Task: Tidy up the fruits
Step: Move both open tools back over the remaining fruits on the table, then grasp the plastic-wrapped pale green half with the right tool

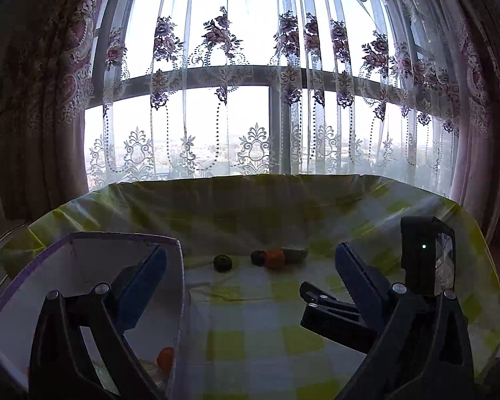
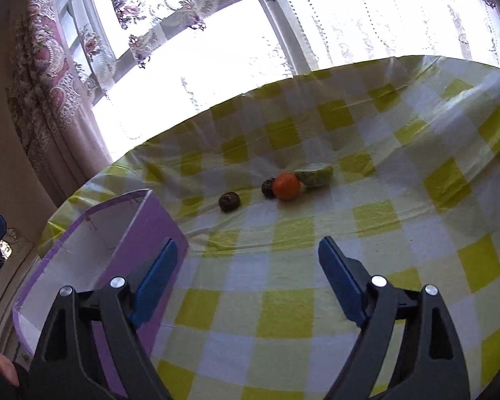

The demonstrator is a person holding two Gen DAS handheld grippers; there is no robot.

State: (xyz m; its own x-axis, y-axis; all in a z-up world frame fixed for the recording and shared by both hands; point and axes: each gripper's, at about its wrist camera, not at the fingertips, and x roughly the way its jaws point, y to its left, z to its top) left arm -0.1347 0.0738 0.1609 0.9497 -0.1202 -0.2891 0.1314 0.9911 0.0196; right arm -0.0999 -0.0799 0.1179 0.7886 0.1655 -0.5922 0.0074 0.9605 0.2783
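An orange fruit point(image 2: 286, 185) lies on the checked tablecloth, touching a dark round fruit point(image 2: 268, 188) on its left and a green item point(image 2: 315, 175) on its right. Another dark round fruit point(image 2: 229, 201) lies apart to the left. The same group shows in the left wrist view: orange fruit point(image 1: 275, 258), dark fruit point(image 1: 222, 263). A purple-rimmed white box point(image 2: 143, 230) stands at the left; it holds an orange fruit point(image 1: 165, 358). My left gripper point(image 1: 250, 266) is open and empty, its left finger over the box. My right gripper point(image 2: 246, 260) is open and empty, short of the fruits.
The round table point(image 2: 416, 200) has a yellow-and-white checked cloth. A lace-curtained window point(image 1: 250, 100) is behind it. The other gripper's body point(image 1: 426, 253) shows at the right of the left wrist view.
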